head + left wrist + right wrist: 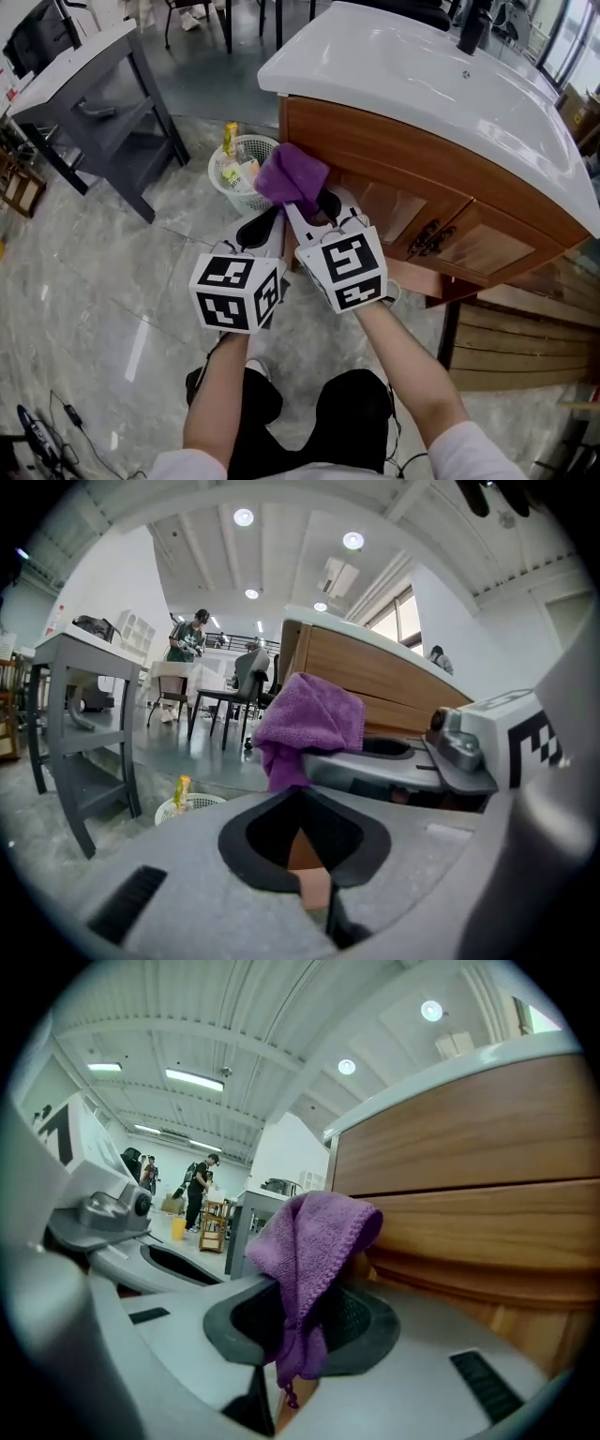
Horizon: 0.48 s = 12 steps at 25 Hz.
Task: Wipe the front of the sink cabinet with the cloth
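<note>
Purple cloth (292,178): bunched, its lower fold pinched between the jaws of your right gripper (315,212), which are clamped onto it. The free upper part flops over the jaw tips. In the head view the cloth sits at the upper left corner of the wooden sink cabinet (412,173), just under the white basin top (412,80); whether it touches the wood cannot be told. From the cloth, the cabinet front runs toward 4 o'clock, with two doors and dark handles (429,236). Your left gripper (257,226) is at 7 o'clock of the cloth, just beside the right one, its jaws pressed together on nothing. A white basket (214,178) holding rubbish stands on the marble floor (94,281) at 9 o'clock of the cloth. A grey table (84,75) stands at 10 o'clock, well apart.
</note>
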Each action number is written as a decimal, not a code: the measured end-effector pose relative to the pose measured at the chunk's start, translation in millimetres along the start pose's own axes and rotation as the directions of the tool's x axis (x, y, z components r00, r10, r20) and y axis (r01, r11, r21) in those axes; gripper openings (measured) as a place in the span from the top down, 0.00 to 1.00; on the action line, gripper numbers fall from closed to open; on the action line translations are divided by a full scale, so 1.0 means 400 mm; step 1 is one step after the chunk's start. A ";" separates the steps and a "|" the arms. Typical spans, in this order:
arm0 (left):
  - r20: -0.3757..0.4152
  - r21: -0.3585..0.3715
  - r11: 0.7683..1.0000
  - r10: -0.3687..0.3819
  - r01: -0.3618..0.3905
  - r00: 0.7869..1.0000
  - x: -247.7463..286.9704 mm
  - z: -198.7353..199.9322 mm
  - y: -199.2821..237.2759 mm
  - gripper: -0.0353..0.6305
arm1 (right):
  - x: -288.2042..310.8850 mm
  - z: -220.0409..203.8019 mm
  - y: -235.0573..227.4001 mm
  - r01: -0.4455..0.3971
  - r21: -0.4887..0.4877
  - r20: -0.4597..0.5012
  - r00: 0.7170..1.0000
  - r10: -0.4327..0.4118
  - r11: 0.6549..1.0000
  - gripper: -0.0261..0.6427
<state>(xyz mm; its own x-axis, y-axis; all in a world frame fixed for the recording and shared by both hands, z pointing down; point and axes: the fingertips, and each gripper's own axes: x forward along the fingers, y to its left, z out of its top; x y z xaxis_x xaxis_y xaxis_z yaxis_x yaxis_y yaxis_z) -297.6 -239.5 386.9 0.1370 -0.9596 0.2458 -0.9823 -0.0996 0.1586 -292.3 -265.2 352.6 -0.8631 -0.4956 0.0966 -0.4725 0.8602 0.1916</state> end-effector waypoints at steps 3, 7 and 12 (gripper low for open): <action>0.022 0.043 0.999 0.002 -0.003 1.000 0.014 -0.003 -0.013 0.94 | -0.006 0.004 -0.009 0.013 -0.007 0.043 0.999 -0.013 1.000 0.85; 0.057 0.087 0.996 -0.002 -0.003 0.998 0.011 0.009 -0.034 0.94 | -0.022 0.017 -0.020 0.018 0.000 0.094 0.995 -0.018 1.000 0.85; 0.079 0.104 0.995 -0.002 -0.006 0.997 -0.004 0.011 -0.054 0.94 | -0.042 0.019 -0.032 0.033 0.010 0.115 0.993 -0.034 0.999 0.85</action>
<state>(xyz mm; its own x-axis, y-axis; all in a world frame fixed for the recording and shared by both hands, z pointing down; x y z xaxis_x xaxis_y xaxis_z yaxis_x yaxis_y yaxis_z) -277.4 -236.9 378.7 0.1288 -0.9771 0.1695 -0.9911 -0.1209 0.0566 -273.0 -266.8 341.0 -0.8613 -0.5076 -0.0225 -0.5026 0.8446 0.1845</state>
